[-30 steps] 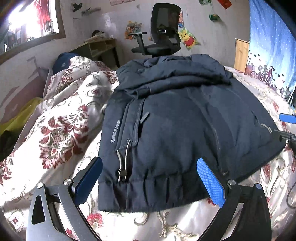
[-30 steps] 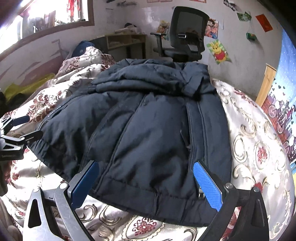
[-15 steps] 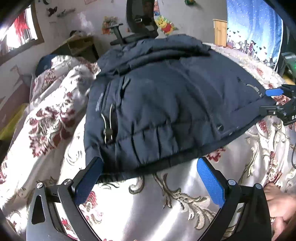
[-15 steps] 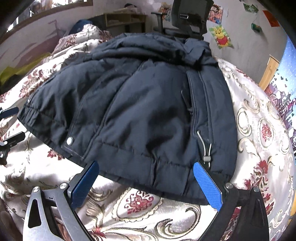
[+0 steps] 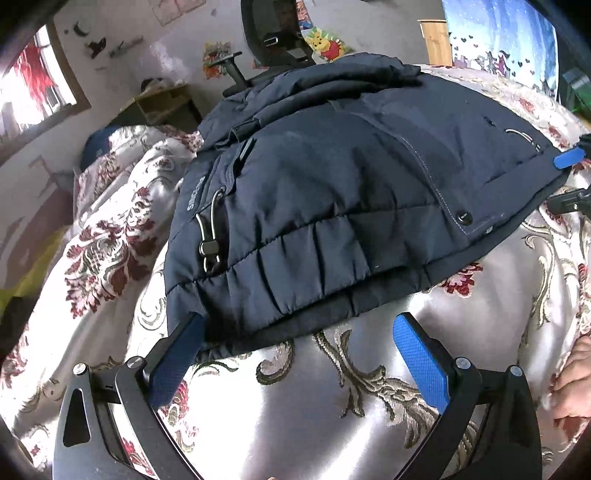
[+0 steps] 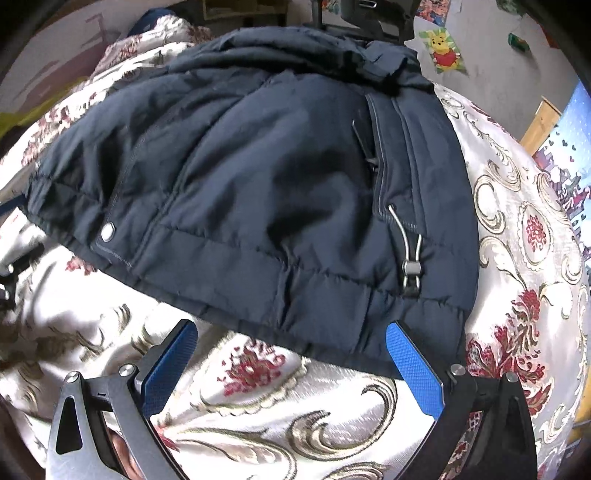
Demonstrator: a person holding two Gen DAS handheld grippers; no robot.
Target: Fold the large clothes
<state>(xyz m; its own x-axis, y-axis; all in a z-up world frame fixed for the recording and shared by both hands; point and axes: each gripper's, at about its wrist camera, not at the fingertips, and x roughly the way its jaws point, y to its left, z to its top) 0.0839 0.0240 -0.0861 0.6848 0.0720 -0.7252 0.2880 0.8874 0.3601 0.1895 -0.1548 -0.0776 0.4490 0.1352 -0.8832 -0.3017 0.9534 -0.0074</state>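
Jacket (image 5: 332, 192), dark navy and padded, lies spread on a floral satin bedspread (image 5: 314, 413), its hem toward the camera in the left wrist view. The left gripper (image 5: 295, 354) hangs just short of that hem with its blue pads spread wide and nothing between them; the left pad (image 5: 177, 354) sits at the hem's corner, though contact cannot be told. A drawcord toggle (image 5: 210, 247) lies on the jacket's left side, a snap button (image 5: 463, 218) toward the right. At the far right edge the right gripper's blue fingertip (image 5: 569, 157) shows beside the jacket's other corner, and a hand (image 5: 572, 387) is visible low on the right. An office chair (image 5: 277, 29) stands behind the bed.

From the right wrist, the right gripper (image 6: 291, 358) is also spread wide and empty, just below the hem of the jacket (image 6: 258, 177). Its right pad (image 6: 413, 369) overlaps the hem's corner. A toggle (image 6: 410, 266) rests above it on the fabric, and the bedspread (image 6: 295, 424) fills the foreground.
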